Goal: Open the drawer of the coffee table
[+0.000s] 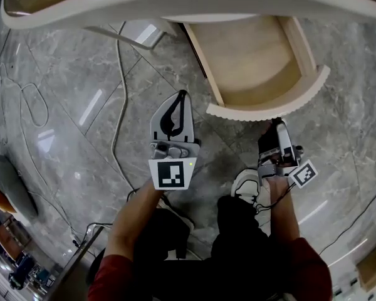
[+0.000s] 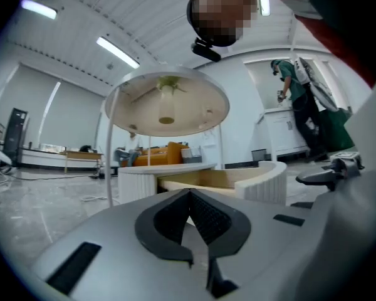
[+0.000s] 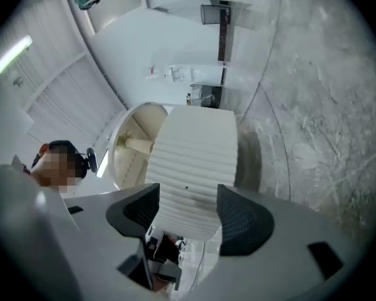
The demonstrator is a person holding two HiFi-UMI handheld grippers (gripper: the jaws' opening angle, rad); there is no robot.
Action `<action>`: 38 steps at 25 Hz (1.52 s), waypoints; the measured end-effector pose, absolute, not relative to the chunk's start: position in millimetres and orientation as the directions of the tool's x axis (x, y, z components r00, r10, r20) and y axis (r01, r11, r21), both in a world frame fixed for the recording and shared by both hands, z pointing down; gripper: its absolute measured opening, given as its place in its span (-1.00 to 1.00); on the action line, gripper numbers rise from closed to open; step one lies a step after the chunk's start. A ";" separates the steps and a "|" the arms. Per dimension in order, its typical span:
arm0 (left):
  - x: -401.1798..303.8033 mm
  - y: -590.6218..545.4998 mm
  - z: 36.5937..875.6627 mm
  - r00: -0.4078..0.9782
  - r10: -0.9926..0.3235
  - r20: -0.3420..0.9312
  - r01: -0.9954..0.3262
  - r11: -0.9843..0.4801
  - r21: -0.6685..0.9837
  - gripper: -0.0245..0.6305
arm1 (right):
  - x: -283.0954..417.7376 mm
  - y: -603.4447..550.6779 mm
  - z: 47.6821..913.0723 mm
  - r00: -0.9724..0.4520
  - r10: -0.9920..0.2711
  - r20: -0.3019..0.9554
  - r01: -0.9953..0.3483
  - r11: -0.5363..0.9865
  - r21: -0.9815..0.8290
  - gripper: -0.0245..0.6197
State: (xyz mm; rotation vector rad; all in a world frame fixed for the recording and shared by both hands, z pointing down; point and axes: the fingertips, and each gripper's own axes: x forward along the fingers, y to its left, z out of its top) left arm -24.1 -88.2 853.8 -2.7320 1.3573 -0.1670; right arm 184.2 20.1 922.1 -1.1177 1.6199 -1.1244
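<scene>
The coffee table's pale wooden drawer stands pulled out from under the white oval table top, its inside bare. Its curved ribbed front faces me. My right gripper sits just at that front. In the right gripper view the ribbed front fills the gap between the spread jaws of the right gripper, and no pad visibly presses on it. My left gripper hovers over the floor left of the drawer, shut with nothing in it. In its own view the left gripper points at the drawer.
Grey marble floor with loose cables running left of the table. A thin metal table leg stands near the drawer's left. My white shoe is below the right gripper. Another person stands far off by a counter.
</scene>
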 end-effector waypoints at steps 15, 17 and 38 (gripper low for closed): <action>-75.0 -75.7 569.2 0.692 -0.694 0.196 -0.696 -0.715 -0.074 -0.88 | 111.4 3.4 614.8 -0.360 -0.933 -0.030 -0.309 0.150 -0.939 -0.08; -81.3 -69.6 505.2 0.678 -0.704 0.212 -0.705 -0.704 -0.081 -0.88 | 110.0 -1.6 549.7 -0.355 -0.935 -0.032 -0.316 0.151 -0.937 -0.07; -136.7 -54.3 -8.2 0.410 -0.904 0.117 -0.907 -0.418 -0.049 -0.88 | 102.5 -40.8 28.8 -0.348 -0.929 -0.130 -0.535 0.310 -0.786 -0.08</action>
